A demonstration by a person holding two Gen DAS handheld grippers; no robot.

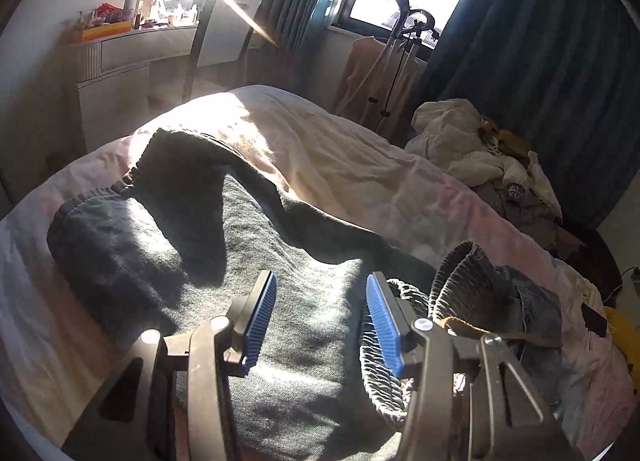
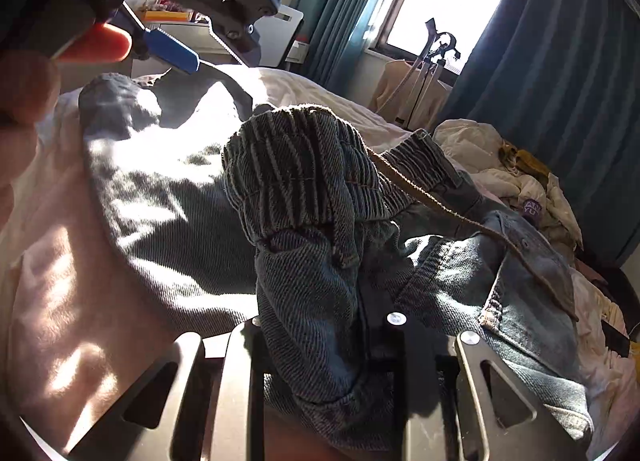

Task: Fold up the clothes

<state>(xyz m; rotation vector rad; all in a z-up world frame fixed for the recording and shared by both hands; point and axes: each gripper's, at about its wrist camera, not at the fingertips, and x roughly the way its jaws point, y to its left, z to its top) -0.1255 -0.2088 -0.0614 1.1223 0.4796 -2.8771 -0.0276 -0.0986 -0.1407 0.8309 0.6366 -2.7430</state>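
Dark denim trousers point(image 1: 192, 237) lie spread over the bed, one leg running away to the far left. My left gripper point(image 1: 323, 280) hovers low over the cloth near the waist. It is open, and its blue pads point(image 1: 262, 313) stand apart with flat denim beneath them. The elastic waistband point(image 1: 460, 273) bunches up just to its right. In the right wrist view, my right gripper point(image 2: 320, 313) is shut on the gathered waistband point(image 2: 296, 165), which hides its pads. A brown drawstring point(image 2: 460, 217) trails off to the right. The left gripper's blue pad point(image 2: 172, 47) shows at the top left, beside a person's fingers point(image 2: 24, 81).
A pale pink bed cover point(image 1: 320, 149) lies under everything. A heap of other clothes point(image 1: 472, 149) sits at the far right of the bed. Behind the bed stand a garment steamer point(image 1: 412, 33), teal curtains point(image 1: 540, 61) and a cluttered white dresser point(image 1: 120, 57).
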